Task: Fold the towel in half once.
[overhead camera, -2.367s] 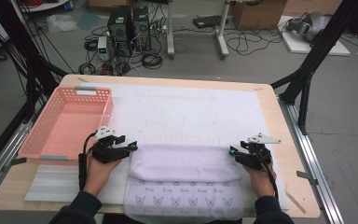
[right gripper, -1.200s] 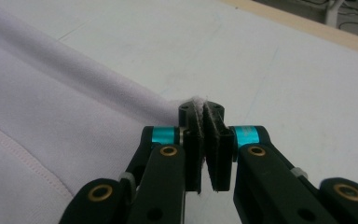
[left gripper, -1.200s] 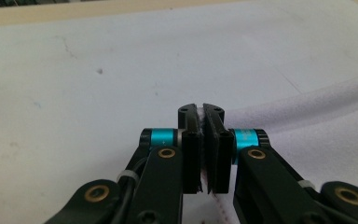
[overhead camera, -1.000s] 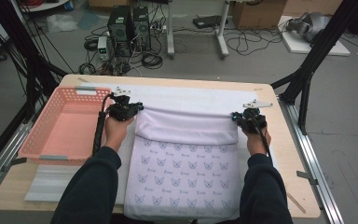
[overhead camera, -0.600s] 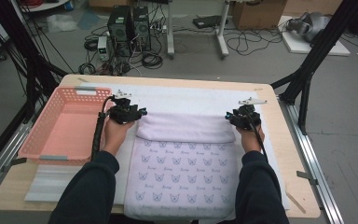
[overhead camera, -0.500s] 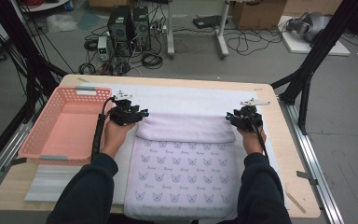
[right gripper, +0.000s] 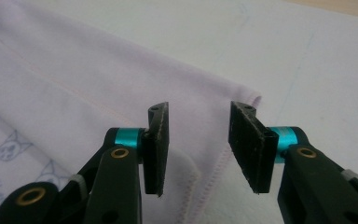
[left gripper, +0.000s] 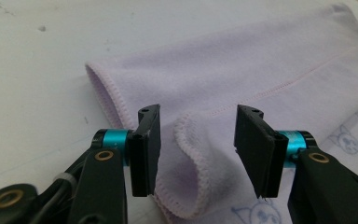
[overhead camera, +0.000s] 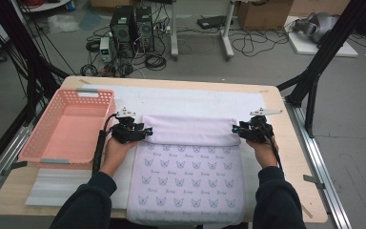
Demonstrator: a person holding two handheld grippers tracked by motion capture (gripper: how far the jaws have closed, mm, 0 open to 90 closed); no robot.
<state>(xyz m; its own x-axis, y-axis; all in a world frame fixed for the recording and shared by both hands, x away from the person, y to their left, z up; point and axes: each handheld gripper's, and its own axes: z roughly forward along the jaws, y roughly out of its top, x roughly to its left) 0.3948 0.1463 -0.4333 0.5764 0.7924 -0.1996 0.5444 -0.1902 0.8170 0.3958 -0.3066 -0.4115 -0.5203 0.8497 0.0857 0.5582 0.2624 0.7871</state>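
High view first: the lavender towel point(overhead camera: 190, 171) lies flat on the white mat point(overhead camera: 195, 98), just right of the pink basket point(overhead camera: 66, 126), with its far edge folded back toward the person into a plain band. The left hand-held gripper point(overhead camera: 145, 132) sits at the band's end nearest the basket, the right hand-held gripper point(overhead camera: 236, 130) at the end farthest from it.

Left gripper view: the jaws have just been opening and stand apart, with the towel's hemmed corner point(left gripper: 191, 154) puffed up loose between them, nothing pinching it. My worry is that the corner springs back and the fold near the basket opens up, or a jaw drags the hem when the hand pulls away.

Right gripper view: same deal, the jaws have just been opening, and the folded edge point(right gripper: 214, 140) lies below the gap, untouched. If one hand leaves before the other, the band could skew and end up crooked.

Surface and room: wooden counter point(overhead camera: 286, 119) under the mat, metal rails along its sides. Beyond the basket, on the grey floor, there are computer towers point(overhead camera: 131, 26), tangled cables, and black frame poles.
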